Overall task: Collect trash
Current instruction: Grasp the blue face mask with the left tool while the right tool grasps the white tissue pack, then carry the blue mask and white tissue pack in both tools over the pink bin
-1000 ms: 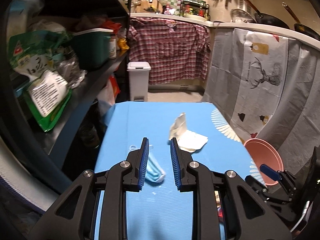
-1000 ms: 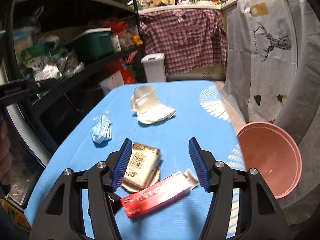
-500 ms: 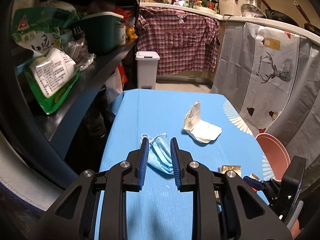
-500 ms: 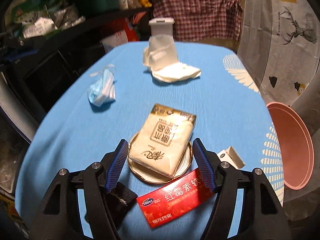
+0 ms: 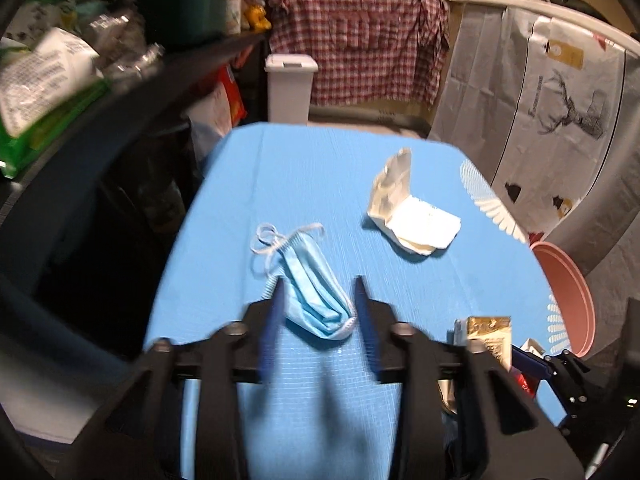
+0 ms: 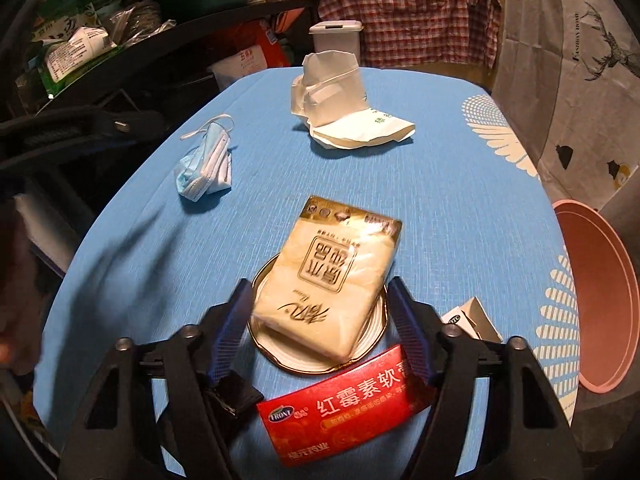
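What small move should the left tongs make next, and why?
Probably lower a little and close. The left tongs, whose jaws have just been opening, now stand open on either side of the blue face mask on the blue table, and the pads do not seem to press on it yet.

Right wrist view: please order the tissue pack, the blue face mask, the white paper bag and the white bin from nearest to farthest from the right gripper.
From the right gripper:
1. Tissue pack, on the gold-rimmed dish, between the open fingers.
2. Blue face mask, farther out, on the left.
3. White paper bag, near the table's far end.
4. White bin, on the floor beyond the table.
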`<state>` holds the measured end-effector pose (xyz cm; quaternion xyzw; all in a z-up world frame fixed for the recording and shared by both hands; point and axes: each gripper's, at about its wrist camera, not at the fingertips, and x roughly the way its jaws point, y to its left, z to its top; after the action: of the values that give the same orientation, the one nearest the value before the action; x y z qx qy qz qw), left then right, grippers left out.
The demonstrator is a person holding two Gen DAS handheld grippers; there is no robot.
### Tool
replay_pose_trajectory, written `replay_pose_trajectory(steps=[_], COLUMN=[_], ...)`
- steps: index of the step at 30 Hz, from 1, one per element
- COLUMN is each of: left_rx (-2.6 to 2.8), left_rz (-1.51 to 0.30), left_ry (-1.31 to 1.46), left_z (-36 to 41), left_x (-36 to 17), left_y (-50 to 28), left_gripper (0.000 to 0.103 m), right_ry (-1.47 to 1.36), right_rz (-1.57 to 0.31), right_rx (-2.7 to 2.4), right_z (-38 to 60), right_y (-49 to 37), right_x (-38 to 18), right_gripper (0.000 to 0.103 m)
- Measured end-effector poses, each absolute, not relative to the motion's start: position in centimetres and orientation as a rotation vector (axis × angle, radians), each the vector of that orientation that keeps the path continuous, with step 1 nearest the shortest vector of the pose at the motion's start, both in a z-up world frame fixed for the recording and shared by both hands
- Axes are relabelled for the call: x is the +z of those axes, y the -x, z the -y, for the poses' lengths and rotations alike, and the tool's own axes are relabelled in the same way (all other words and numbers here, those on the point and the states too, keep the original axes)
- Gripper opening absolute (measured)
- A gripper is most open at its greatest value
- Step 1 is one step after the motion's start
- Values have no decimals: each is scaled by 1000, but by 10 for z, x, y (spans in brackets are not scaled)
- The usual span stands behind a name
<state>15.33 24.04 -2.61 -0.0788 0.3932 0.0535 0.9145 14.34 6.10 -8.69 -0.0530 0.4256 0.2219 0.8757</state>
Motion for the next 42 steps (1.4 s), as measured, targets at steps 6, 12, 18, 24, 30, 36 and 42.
replay_pose_trajectory(steps=[6,12,18,24,30,36,42], left_rx=[147,191,192,181,168,154,151], left_rz=[-893,-992,-985,-955,-925,-904,-877], left_ry=[169,239,249,202,193,190,181], left_z=[-237,-246,-245,-239,-239,-239,-242], left_x=[-52,-77,-78,-66,-50,-39,-31], left_y=[-173,-185,-186,-182,-175,-165,-154], left_gripper=[53,54,42,20,18,18,18], right_ry=[71,43,26,32,68,136,186], right_rz=[-897,-879,-859,-856,-863,-867,-861], right_rx=[482,494,517,517,504,482,449], right_z=[-47,-36,-32,-30,-31,-40,-46], right_y=[-150,-154,-154,-153,-150,-149,-149], right_x=[-84,-77,-73,-75,-79,-85,-88], right_gripper=[58,57,55,52,54,65,63])
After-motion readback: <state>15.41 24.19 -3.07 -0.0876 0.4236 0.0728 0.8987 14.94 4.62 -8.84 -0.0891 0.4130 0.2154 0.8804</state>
